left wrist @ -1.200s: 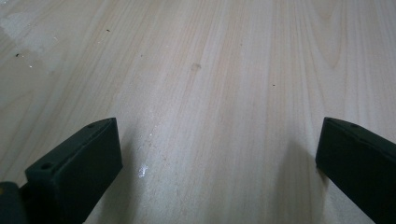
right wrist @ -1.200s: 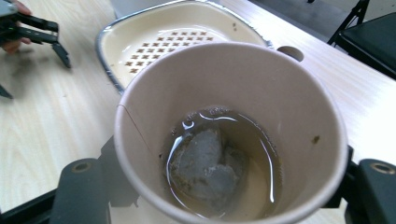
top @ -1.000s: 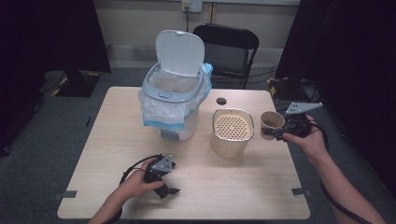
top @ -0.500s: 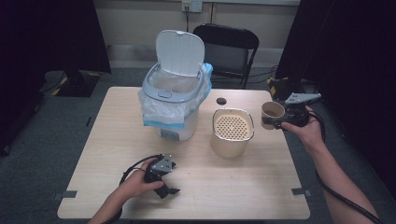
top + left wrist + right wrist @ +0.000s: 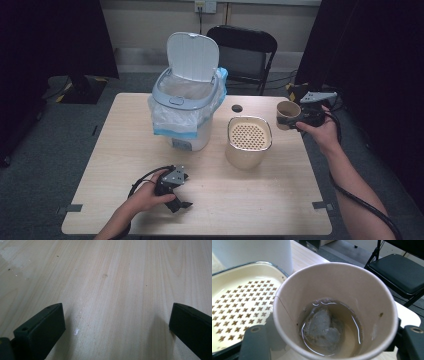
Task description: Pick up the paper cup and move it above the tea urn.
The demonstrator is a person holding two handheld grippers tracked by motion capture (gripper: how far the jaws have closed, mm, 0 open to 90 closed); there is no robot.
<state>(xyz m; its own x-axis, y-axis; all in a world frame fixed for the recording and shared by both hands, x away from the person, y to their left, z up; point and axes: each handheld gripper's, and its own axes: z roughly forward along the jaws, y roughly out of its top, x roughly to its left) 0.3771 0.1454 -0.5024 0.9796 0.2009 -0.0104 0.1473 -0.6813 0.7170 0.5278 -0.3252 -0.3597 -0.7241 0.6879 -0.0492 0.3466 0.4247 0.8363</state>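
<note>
Right gripper [image 5: 296, 119] closed on paper cup [image 5: 288, 114] with liquid, held beside strainer pot [image 5: 248, 141], left gripper [image 5: 181, 200] open, resting on table [image 5: 120, 145]

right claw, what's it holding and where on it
The right claw holds a paper cup by its side wall, one jaw on each side below the rim; liquid and a tea bag sit inside.

Cup [image 5: 288, 114] right of strainer pot [image 5: 249, 141]; bin [image 5: 186, 107] left; probably teabag [image 5: 322, 325] in cup.
</note>
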